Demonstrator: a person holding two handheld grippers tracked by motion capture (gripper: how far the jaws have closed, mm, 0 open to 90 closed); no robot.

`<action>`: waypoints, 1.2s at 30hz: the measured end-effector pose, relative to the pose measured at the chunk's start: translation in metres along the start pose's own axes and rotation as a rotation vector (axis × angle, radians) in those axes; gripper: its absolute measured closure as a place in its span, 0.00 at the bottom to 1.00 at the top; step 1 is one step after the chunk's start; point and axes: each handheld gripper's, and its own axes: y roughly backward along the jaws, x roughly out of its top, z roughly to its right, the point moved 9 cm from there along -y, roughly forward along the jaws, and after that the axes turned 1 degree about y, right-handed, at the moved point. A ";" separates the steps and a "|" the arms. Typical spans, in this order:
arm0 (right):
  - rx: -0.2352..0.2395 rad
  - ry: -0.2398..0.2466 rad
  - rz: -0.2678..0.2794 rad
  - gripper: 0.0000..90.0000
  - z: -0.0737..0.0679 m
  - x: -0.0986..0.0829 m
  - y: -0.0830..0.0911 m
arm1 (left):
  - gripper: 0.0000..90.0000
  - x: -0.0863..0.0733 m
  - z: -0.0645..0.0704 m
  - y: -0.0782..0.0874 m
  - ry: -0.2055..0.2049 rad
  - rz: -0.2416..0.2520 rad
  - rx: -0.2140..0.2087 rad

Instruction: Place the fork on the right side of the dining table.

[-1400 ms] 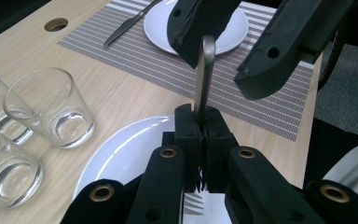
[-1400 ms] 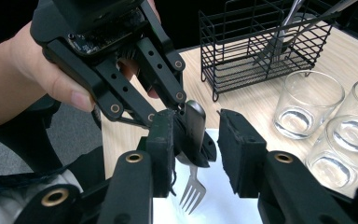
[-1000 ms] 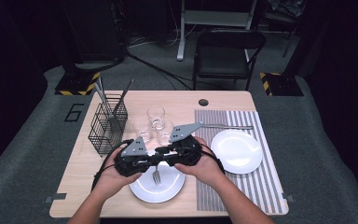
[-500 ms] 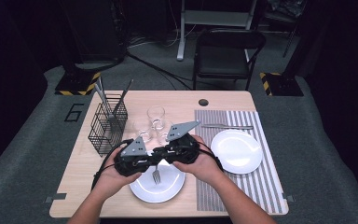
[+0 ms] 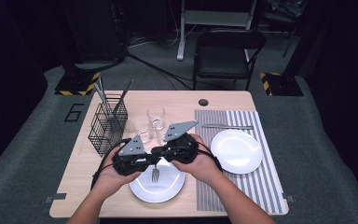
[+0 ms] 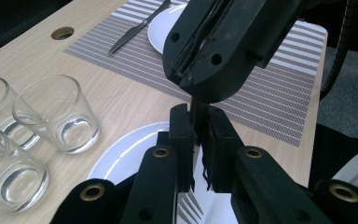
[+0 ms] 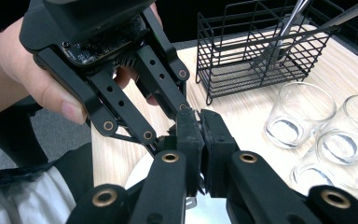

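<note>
A silver fork [image 5: 155,173] hangs tines down over the near white plate [image 5: 168,187]. My left gripper [image 5: 150,161] and right gripper [image 5: 161,156] meet tip to tip above that plate, both clamped on the fork's handle. In the left gripper view my jaws [image 6: 198,140] are shut on the thin handle, the tines [image 6: 187,205] show below, and the right gripper [image 6: 214,56] grips the handle just beyond. In the right gripper view my jaws [image 7: 199,140] are shut on the handle too, facing the left gripper [image 7: 112,70] and the hand holding it.
Three empty glasses [image 5: 156,116] stand behind the grippers. A black wire basket [image 5: 107,123] with utensils is at the left. On the striped placemat [image 5: 256,186] lie a second white plate [image 5: 236,150] and a knife [image 5: 227,126]. A chair stands beyond the table.
The right gripper has shifted slightly to the left; the fork still hangs over the near plate between both grippers.
</note>
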 end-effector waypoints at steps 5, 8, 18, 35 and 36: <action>-0.009 -0.012 0.011 0.97 0.001 0.002 0.002 | 0.90 0.000 -0.001 0.000 0.008 0.005 0.011; -0.014 -0.021 0.030 0.97 0.002 0.006 0.005 | 0.89 -0.004 -0.002 -0.003 0.016 -0.005 0.010; -0.015 -0.044 0.058 0.97 0.003 0.013 0.014 | 0.90 -0.006 -0.002 -0.007 0.004 -0.019 0.013; -0.014 -0.088 0.073 0.97 0.007 0.010 0.027 | 0.92 -0.001 0.000 -0.007 -0.003 0.008 -0.008; -0.014 -0.093 0.073 0.97 0.007 0.010 0.028 | 0.92 -0.001 0.000 -0.007 -0.010 0.008 -0.010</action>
